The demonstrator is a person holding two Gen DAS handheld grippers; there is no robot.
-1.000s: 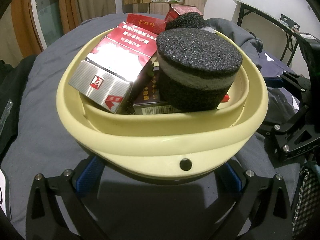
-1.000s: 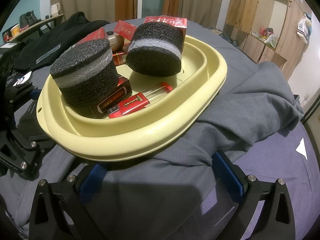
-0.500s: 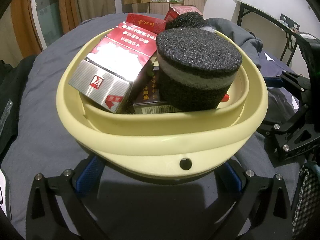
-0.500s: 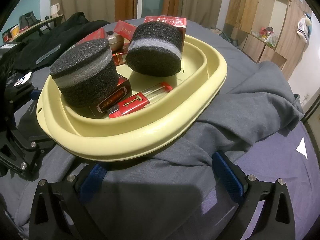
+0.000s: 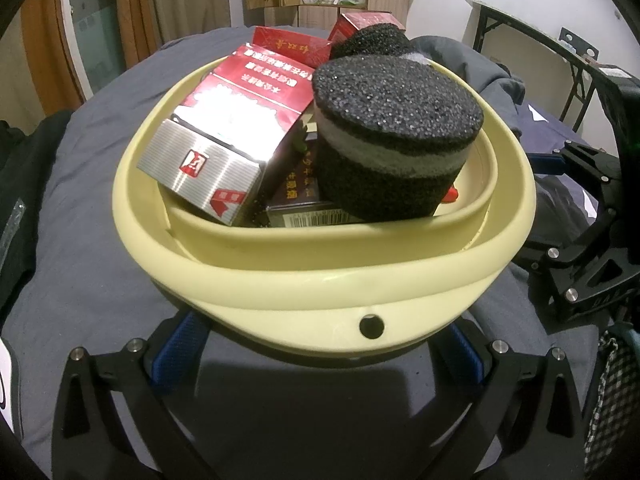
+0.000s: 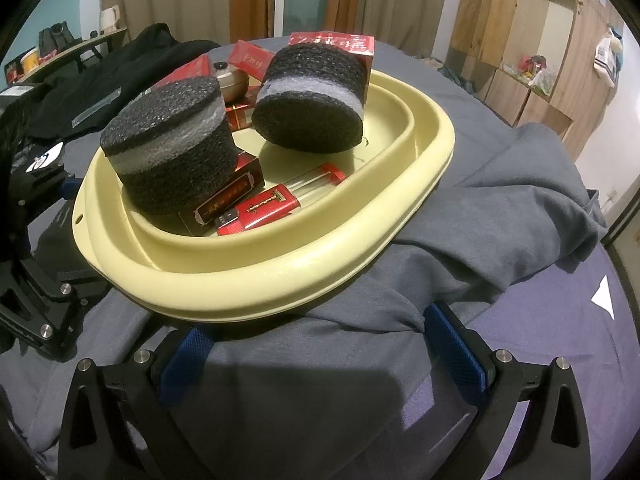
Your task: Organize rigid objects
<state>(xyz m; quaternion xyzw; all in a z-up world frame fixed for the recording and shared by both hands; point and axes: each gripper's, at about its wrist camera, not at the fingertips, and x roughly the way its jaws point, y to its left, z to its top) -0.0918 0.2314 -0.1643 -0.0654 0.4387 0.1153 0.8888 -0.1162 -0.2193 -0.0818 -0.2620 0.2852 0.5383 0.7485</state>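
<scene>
A pale yellow basin (image 5: pixel 304 280) (image 6: pixel 280 276) sits on the grey bed. It holds two black foam cylinders (image 5: pixel 392 132) (image 6: pixel 172 148) (image 6: pixel 316 100), several red boxes (image 5: pixel 240 104) (image 6: pixel 332 42), a dark box (image 5: pixel 304 208), a red lighter (image 6: pixel 264 210) and a small metal pot (image 6: pixel 230 78). My left gripper (image 5: pixel 320 356) is open, its fingers wide apart just below the basin's near rim. My right gripper (image 6: pixel 320 340) is open, its fingers on the grey cloth (image 6: pixel 500 208) under the basin's side.
The basin rests partly on a rumpled grey garment. Black clothing (image 6: pixel 132 64) lies at the bed's far left. The right gripper's body shows in the left wrist view (image 5: pixel 588 240). A black folding table (image 5: pixel 532 40) and wooden cupboards (image 6: pixel 532 40) stand beyond the bed.
</scene>
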